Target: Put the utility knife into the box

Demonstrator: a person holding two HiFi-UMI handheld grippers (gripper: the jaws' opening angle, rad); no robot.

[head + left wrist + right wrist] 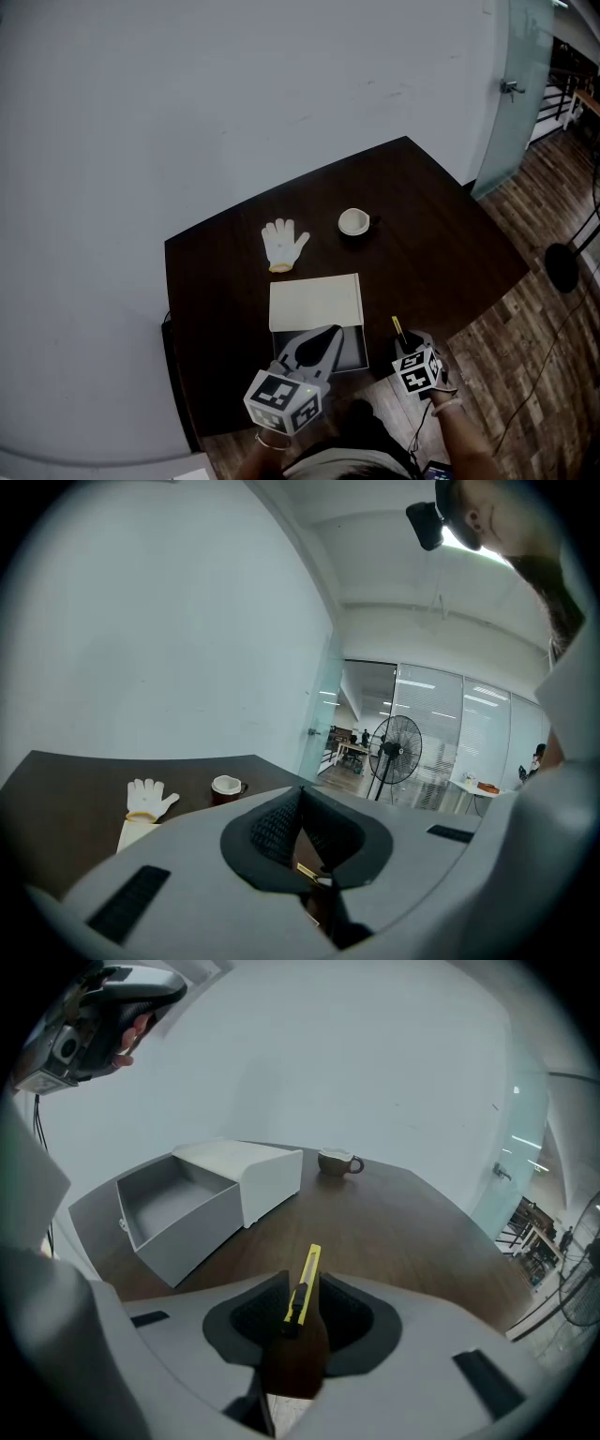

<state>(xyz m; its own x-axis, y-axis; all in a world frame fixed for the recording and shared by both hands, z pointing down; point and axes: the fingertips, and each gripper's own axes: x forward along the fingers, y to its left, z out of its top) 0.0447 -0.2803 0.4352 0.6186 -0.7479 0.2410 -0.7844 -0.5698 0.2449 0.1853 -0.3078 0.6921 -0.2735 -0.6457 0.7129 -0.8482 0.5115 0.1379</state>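
The yellow utility knife (397, 327) lies flat on the dark table (441, 244) near its front edge, to the right of the box. In the right gripper view the knife (309, 1265) sits between the pads of my right gripper (300, 1290), which stands open with a gap on each side. The white box (316, 302) has its grey drawer (169, 1206) pulled out and empty. My left gripper (332, 331) hovers over the drawer with its fingers (272, 827) meeting at the tip, nothing held.
A white glove (283, 244) and a white cup (354, 222) lie behind the box. A grey wall runs along the table's far side. Wood floor and a fan base (562, 267) lie to the right; the standing fan (396, 752) shows beyond the table.
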